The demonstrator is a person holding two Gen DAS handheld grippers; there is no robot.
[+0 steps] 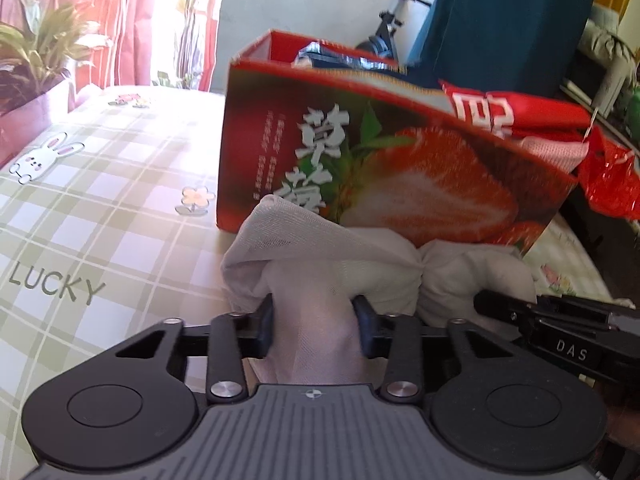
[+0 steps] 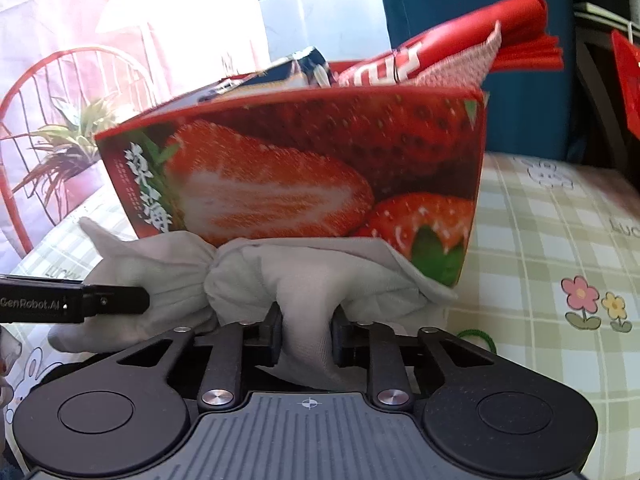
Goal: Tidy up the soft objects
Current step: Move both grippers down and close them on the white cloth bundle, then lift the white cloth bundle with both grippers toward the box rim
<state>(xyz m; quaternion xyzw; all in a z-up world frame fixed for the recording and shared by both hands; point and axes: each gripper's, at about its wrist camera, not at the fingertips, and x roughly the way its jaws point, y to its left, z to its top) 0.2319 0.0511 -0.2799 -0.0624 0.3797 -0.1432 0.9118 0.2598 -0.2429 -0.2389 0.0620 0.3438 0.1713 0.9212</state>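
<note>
Probably a home: checked tablecloth (image 1: 100, 208), potted plant (image 1: 36, 60), curtains (image 1: 132, 20).

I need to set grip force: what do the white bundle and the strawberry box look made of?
White bundle: thin woven or mesh fabric, matte; a fine weave shows, and it bunches between the fingers of both the left gripper and right gripper. Strawberry box: probably printed cardboard with a slight sheen; thin, straight rims and flat walls.

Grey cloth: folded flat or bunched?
Bunched. The cloth is cinched at its middle, each hand-held gripper pinching one half in front of the strawberry box.
</note>
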